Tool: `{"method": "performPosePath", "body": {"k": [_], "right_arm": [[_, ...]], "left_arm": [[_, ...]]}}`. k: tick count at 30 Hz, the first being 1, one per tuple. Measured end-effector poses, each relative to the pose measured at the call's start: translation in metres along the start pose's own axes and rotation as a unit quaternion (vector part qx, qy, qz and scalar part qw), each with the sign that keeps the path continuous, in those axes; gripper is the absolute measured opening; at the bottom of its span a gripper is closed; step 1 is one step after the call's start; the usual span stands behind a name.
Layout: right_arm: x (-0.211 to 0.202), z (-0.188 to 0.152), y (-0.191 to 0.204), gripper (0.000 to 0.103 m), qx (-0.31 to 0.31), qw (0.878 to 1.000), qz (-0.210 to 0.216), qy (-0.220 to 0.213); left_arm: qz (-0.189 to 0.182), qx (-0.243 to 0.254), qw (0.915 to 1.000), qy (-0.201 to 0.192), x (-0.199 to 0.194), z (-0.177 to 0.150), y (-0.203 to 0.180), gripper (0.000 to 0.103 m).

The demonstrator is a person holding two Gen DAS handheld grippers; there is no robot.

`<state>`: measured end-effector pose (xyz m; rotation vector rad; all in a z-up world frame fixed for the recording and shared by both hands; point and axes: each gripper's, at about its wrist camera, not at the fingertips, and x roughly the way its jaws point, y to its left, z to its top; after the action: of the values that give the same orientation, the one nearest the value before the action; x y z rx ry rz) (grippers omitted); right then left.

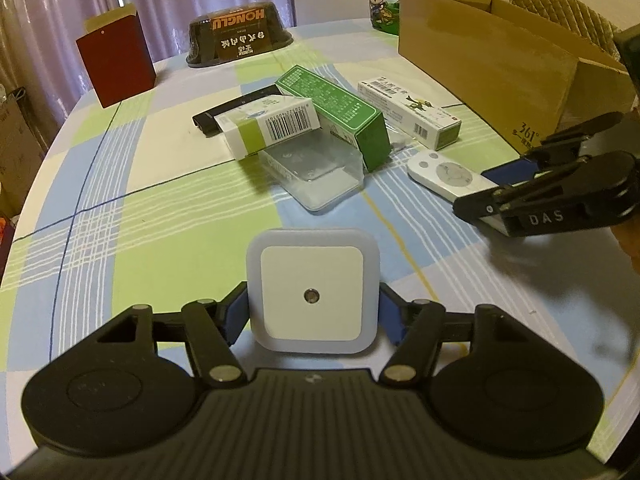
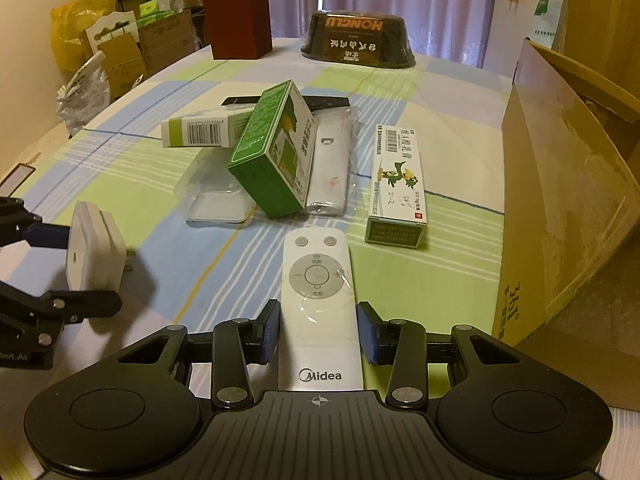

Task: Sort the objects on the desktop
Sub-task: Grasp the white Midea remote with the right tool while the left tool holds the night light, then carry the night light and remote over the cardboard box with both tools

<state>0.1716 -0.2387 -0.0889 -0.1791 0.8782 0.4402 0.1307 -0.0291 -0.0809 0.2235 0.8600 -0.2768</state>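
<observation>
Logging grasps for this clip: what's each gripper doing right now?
Left gripper: shut on the night light.
Right gripper: pads flank the remote; contact cannot be told.

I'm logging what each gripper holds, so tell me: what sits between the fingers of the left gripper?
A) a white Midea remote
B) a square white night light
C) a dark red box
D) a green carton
B: in the left wrist view the left gripper has its blue pads against both sides of the square white night light, while the Midea remote sits in the right gripper.
</observation>
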Motion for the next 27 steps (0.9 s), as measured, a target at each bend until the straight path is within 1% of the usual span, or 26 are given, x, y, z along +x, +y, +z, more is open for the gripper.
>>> {"method": "performPosePath", "body": {"k": [5, 11, 19, 27], "right_arm": [[-0.002, -0.001, 0.003, 0.040, 0.005, 1.000, 0.000, 0.004], [-0.015, -0.005, 0.007, 0.040, 0.019, 1.000, 0.000, 0.001], [-0.047, -0.009, 0.016, 0.039, 0.028, 1.000, 0.001, -0.014], [-0.081, -0.011, 0.020, 0.039, 0.035, 0.999, -0.010, -0.035]], "left_arm": [[-0.006, 0.008, 0.9999, 0.001, -0.002, 0.002, 0.000, 0.061], [-0.012, 0.008, 0.9999, -0.005, -0.014, 0.003, -0.001, 0.060], [-0.020, 0.017, 0.9995, -0.017, -0.035, 0.009, -0.009, 0.060], [-0.029, 0.031, 0.9986, -0.031, -0.055, 0.018, -0.018, 0.060]]}}
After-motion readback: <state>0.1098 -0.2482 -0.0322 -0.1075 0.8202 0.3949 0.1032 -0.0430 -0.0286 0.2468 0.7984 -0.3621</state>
